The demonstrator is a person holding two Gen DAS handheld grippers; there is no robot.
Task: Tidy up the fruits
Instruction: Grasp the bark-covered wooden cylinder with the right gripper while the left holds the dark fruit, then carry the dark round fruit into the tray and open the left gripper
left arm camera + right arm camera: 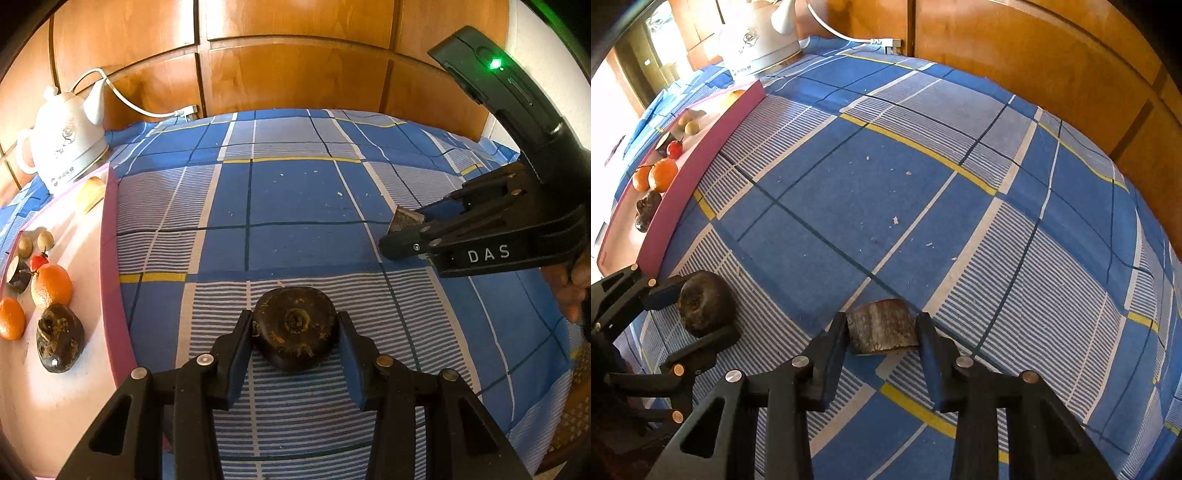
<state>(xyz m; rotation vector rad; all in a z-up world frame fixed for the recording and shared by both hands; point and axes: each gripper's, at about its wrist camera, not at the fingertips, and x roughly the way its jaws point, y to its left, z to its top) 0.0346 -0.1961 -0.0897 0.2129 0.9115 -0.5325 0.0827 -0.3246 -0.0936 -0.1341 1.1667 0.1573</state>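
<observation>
Left wrist view: my pink tray [110,258] sits at far left with oranges [51,286]; my left gripper [295,332] is clamped on a dark round fruit [295,326] resting on the checked tabletop [295,206]. Right of it, my right gripper [882,328] pinches a cut brown chunk [882,326].

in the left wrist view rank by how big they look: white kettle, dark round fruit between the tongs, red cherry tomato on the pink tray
1. White ceramic kettle, though farthest away.
2. Dark brown round fruit; nearness inflates it.
3. Small red cherry tomato, clearly smallest.
</observation>
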